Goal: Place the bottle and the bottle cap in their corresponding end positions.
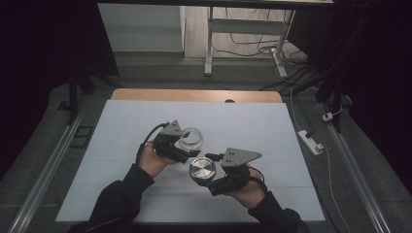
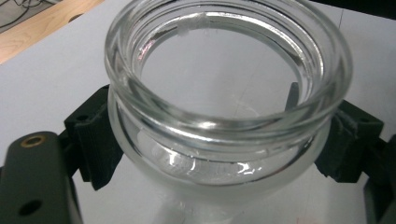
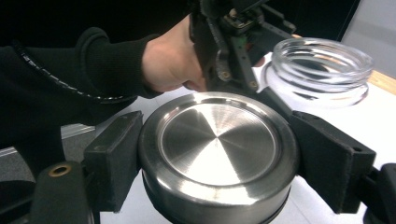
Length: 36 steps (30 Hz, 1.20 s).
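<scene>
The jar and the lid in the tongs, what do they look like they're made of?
Jar: clear glass by the look, since the table shows through it and its thick rim glints. Lid: apparently brushed steel or aluminium, silver with fine circular grain and a bright sheen.

Clear glass jar (image 2: 224,116) between black jaws; silver brushed-metal lid (image 3: 217,149) in black jaws; white table (image 1: 243,121); black sleeves.

glass jar (image 2: 224,116) base cut off below, metal lid (image 3: 217,154) underside hidden
</scene>
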Motion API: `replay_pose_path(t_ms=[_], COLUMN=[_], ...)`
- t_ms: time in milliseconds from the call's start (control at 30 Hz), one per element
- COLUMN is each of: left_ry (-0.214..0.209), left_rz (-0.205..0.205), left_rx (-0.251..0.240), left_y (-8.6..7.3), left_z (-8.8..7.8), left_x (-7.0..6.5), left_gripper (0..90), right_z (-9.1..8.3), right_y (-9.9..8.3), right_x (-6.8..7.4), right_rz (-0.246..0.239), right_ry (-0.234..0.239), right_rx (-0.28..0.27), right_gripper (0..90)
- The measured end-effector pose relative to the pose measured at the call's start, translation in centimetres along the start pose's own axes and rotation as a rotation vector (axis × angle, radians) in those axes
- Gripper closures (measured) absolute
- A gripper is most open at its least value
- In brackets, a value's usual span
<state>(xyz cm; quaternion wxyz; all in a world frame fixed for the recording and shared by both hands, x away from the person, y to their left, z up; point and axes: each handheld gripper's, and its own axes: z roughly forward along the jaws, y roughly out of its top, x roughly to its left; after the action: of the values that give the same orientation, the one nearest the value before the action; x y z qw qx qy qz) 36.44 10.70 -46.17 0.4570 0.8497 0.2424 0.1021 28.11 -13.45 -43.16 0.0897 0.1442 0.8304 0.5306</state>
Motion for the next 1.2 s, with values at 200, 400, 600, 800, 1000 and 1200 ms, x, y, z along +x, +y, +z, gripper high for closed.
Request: replay_pose_path(t_ms=[200,400,600,800,1000,1200], left_ry=[-0.005,-0.002,0.007,0.012,0.023,0.038], left_rz=[-0.002,-0.007,-0.012,-0.015,-0.012,-0.019], left_rx=[-0.002,0.001,0.002,-0.010,-0.001,0.005], left_y=[0.3,0.4,0.3,0.4,0.2,-0.3], left_z=[0.8,1.3,1.8,2.2,2.9,3.5], left_x=[0.3,0.8,1.3,1.8,2.2,2.5], left_gripper=[15.3,15.3,15.3,15.3,15.3,15.3], right_z=[0.4,0.8,1.4,2.2,3.0,3.7], right_y=[-0.8,-1.6,-2.4,-3.3,-4.3,-5.1], right_x=[0.5,0.9,0.9,0.9,0.7,0.5], right_rz=[0.001,0.002,0.007,0.004,0.007,0.012], right_ry=[0.014,0.030,0.035,0.039,0.039,0.040], right_rx=[0.006,0.006,0.023,0.041,0.068,0.095], right_gripper=[20.1,20.2,20.1,20.1,20.2,20.1])
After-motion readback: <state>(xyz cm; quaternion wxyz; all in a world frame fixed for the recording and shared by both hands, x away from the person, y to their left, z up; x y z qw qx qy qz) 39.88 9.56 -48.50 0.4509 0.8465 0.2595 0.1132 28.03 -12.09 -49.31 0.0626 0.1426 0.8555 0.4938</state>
